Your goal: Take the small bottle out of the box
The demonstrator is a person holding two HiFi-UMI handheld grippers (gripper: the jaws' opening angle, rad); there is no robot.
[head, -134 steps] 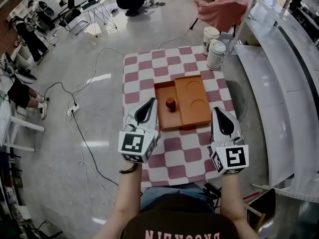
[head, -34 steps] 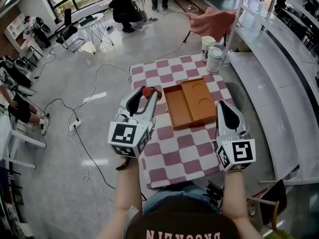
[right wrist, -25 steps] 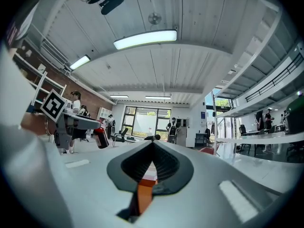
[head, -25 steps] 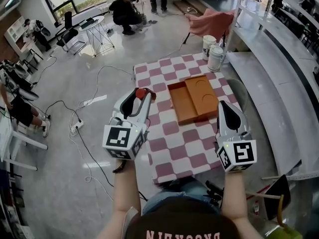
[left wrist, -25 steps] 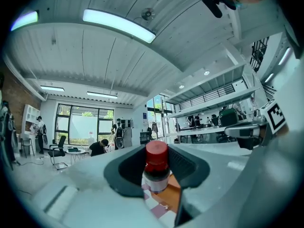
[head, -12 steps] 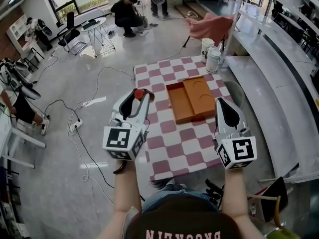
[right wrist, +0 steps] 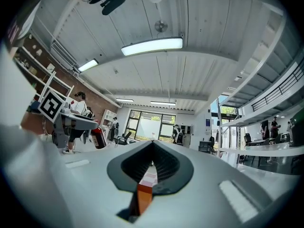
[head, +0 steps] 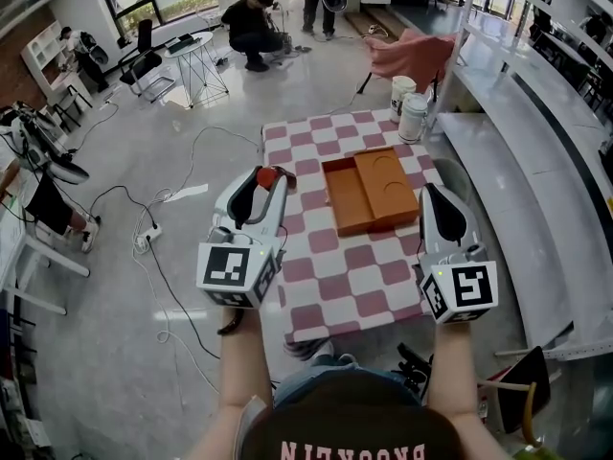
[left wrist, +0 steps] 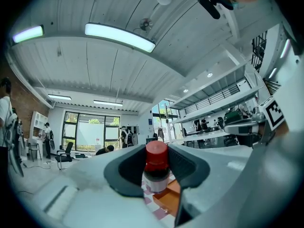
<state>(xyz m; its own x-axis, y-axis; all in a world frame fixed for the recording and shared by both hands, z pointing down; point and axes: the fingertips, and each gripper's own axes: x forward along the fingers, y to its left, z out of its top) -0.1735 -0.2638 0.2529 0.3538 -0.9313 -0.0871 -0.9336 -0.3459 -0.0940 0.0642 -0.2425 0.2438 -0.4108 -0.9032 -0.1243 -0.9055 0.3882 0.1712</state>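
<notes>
The small dark bottle (head: 267,175) with a red cap hangs above the left edge of the checkered table (head: 354,278). My left gripper (head: 264,179) is shut on it. In the left gripper view the bottle (left wrist: 156,167) stands upright between the dark pads, its cap above them. The orange wooden box (head: 370,192) lies open on the table, its tray half with nothing in it. Near the table's right edge my right gripper (head: 437,194) is held shut with nothing in it. In the right gripper view the jaws (right wrist: 151,161) meet at the tips, and the box (right wrist: 142,197) shows through the gap below.
Two white buckets (head: 412,103) stand on the floor beyond the table's far right corner, with a pink cloth (head: 414,51) draped behind them. A long white bench (head: 522,190) runs along the right. Cables (head: 158,228) trail on the floor at the left. People are at the back.
Several seconds ago the bottle stood in the box with both grippers beside it. Now the left gripper holds it up, left of the box. Over the last second hardly anything moved.
</notes>
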